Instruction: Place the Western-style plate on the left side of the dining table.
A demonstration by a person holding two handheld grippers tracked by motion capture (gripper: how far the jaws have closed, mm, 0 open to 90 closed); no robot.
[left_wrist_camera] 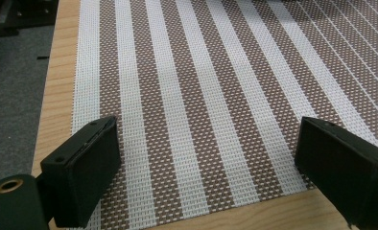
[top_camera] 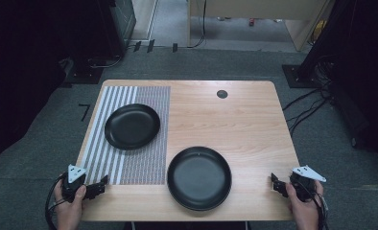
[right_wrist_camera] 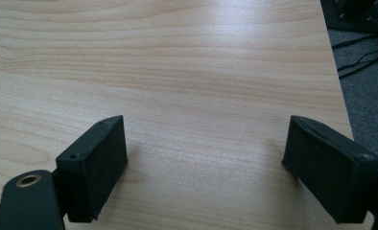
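Two black plates are on the wooden table [top_camera: 244, 120]. One plate [top_camera: 132, 126] rests on the brown-and-white striped placemat [top_camera: 129, 163] at the left. The other plate [top_camera: 199, 178] lies on bare wood near the front edge, just right of the mat. My left gripper [top_camera: 100, 186] is held at the table's front left corner, over the near edge of the placemat [left_wrist_camera: 201, 96], jaws open and empty [left_wrist_camera: 206, 177]. My right gripper [top_camera: 276, 184] is held at the front right corner, open and empty [right_wrist_camera: 206, 167] above bare wood [right_wrist_camera: 192, 72].
A small dark round grommet [top_camera: 221, 94] sits in the table near its far edge. Grey carpet [top_camera: 33, 158] surrounds the table, with cables [top_camera: 307, 105] and dark stands on the floor at the right and far left.
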